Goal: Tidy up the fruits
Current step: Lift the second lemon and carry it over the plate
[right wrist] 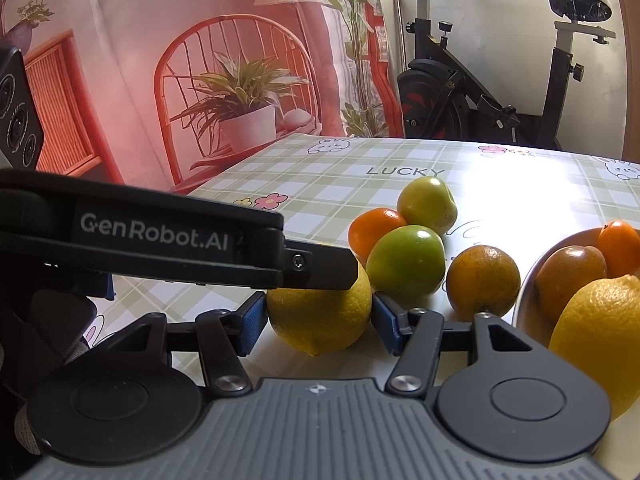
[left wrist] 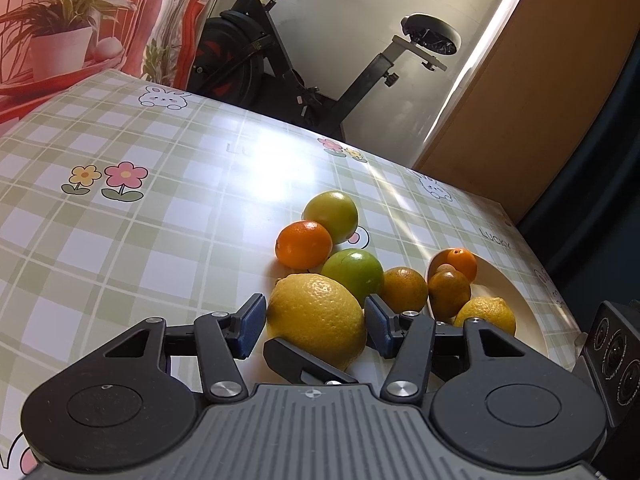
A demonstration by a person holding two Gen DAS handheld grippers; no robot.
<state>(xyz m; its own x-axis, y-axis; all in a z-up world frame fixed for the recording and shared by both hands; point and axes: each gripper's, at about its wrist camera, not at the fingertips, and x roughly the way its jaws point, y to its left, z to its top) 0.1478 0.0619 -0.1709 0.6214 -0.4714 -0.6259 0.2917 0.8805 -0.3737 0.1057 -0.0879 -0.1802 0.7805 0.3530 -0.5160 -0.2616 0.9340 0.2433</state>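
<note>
**A:** Start at the pads. What are they on?

**B:** The left gripper [left wrist: 316, 314] has its blue pads against opposite sides of the large lemon [left wrist: 316, 332]. The right gripper [right wrist: 319, 316] is clamped on that same lemon from another side. One of its black fingers lies low against the fruit in the left wrist view.

**A:** So two grips on one fruit. Where does it sit?

**B:** On the table [left wrist: 160, 240], toward the near edge. The green fruit [left wrist: 354, 276] is just behind it and the bowl [left wrist: 516, 292] is near the table's right edge.

**A:** What worries you?

**B:** If both hands lift on different lines, I'd expect them to pull against each other. The crossed fingers could also knock together. A lemon's skin is rounded, so an uneven squeeze may pop it out. It would then roll into the green fruit and the orange [left wrist: 402, 288] and scatter the heap toward the edge.

**A:** And the bowl?

**B:** It already holds several fruits, so a careless drop might bounce one out.
</note>
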